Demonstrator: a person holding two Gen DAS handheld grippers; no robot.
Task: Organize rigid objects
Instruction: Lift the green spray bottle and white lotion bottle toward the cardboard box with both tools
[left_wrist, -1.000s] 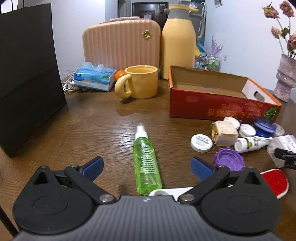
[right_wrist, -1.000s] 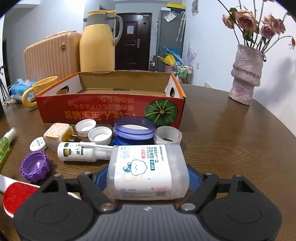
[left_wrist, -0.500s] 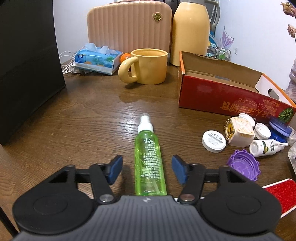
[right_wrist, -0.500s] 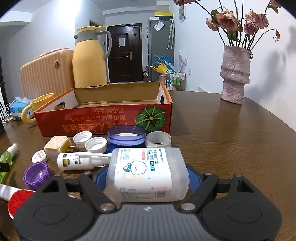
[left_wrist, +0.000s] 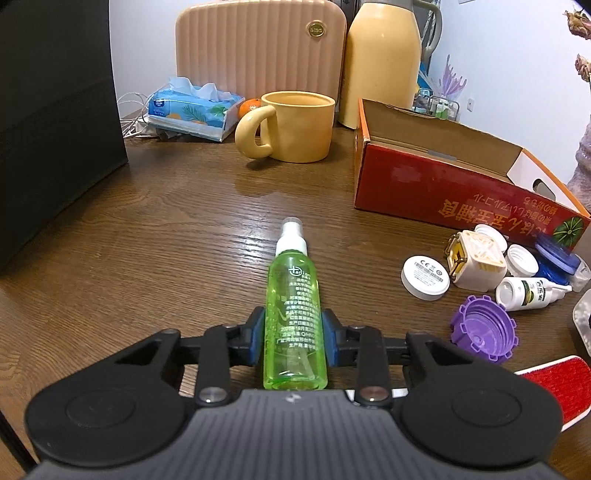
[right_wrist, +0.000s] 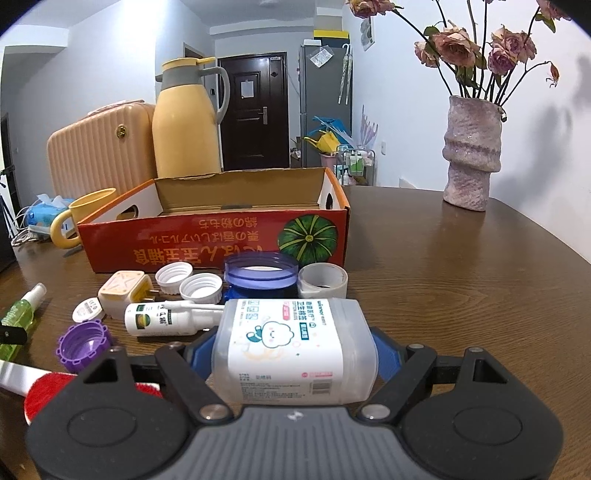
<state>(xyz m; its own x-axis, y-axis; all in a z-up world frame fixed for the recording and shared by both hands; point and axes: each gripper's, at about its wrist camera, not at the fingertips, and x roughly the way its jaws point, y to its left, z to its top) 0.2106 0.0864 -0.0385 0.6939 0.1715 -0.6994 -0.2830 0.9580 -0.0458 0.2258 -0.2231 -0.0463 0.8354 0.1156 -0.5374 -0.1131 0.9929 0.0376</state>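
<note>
Left gripper (left_wrist: 294, 338): bottom centre of the left wrist view, angled down toward the wooden table (left_wrist: 166, 236); blue pads pinch the lower body of the green spray bottle (left_wrist: 293, 314).

Green spray bottle: translucent green, white print, white nozzle pointing up-frame; lies lengthwise at frame centre.

Right gripper (right_wrist: 293, 354): bottom centre of the right wrist view, tilted down; jaws spread wide, pads pressed to both ends of the cotton swab box (right_wrist: 293, 349).

Cotton swab box: clear plastic, white label, lying crosswise.

Red cardboard box (right_wrist: 214, 240): open, mid-frame behind the scattered caps.
</note>
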